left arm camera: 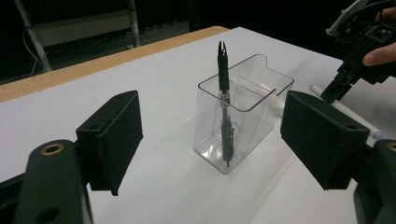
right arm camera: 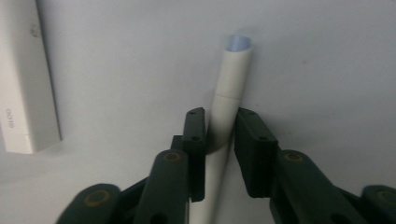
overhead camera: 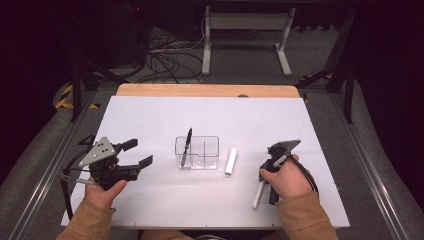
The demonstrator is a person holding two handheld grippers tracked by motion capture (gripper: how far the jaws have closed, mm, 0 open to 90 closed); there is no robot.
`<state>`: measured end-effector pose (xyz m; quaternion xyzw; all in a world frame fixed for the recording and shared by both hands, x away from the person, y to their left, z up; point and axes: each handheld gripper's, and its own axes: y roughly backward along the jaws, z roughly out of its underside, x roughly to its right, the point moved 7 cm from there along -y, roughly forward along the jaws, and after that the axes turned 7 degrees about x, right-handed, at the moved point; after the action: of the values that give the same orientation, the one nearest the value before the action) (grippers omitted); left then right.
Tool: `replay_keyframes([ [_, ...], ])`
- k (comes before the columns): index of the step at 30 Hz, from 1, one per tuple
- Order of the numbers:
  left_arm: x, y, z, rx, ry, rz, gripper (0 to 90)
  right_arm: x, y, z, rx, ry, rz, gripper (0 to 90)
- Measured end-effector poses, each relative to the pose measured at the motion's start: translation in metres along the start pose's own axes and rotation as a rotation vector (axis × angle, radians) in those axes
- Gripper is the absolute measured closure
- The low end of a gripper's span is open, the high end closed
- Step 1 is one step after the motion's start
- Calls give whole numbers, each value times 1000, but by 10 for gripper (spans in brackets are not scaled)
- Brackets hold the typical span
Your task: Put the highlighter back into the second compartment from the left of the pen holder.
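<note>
White pen [right arm camera: 229, 100] lying flat on the table, between the right gripper's [right arm camera: 220, 140] jaws, long axis running straight ahead along them and pale blue tip pointing away. Jaws drawn in close on either side of the barrel, seemingly touching it; whether actually pinching hard, cannot tell for sure, though likely gripping. Seen from the high view as a slim white stick [overhead camera: 259, 192] slanting from the right hand [overhead camera: 290, 180] toward the near table edge, so clearly the right side's business; left gripper [overhead camera: 134, 152] well apart, beyond the container.

Going from largest to smallest otherwise:

White table top [overhead camera: 150, 115], broad and mostly bare, with a wooden strip along the far edge [overhead camera: 200, 90]; plenty of free room around the pen for a lift. Dark floor, cables and a white desk frame [overhead camera: 245, 30] beyond.

Clear plastic container [left arm camera: 243, 112], divided into compartments, standing near the table's middle, directly ahead of the left gripper's widely spread jaws, holding nothing. Black pen [left arm camera: 225, 107] upright, slightly tilted, in the container's left-hand compartment.

White oblong block [overhead camera: 231, 161] lying flat between container and right gripper, just beside the container, apart from the white pen.

Probably next: raise the white pen and carry it left, past the block, to the container.
</note>
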<state>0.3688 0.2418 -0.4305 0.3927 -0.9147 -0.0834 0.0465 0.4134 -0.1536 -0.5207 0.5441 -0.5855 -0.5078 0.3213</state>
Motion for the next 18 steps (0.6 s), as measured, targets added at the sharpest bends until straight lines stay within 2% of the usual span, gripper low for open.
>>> replay_keyframes([
  [6,0,0,0,0,-1,1,215,1,0,0,10,-13,2,787],
  [13,0,0,0,-1,-6,0,215,2,1,0,1,-14,-17,789],
  [17,0,-1,0,0,-4,0,215,1,6,-2,18,-19,-34,789],
  [18,0,-1,1,1,8,0,215,1,9,-3,30,-12,-44,789],
])
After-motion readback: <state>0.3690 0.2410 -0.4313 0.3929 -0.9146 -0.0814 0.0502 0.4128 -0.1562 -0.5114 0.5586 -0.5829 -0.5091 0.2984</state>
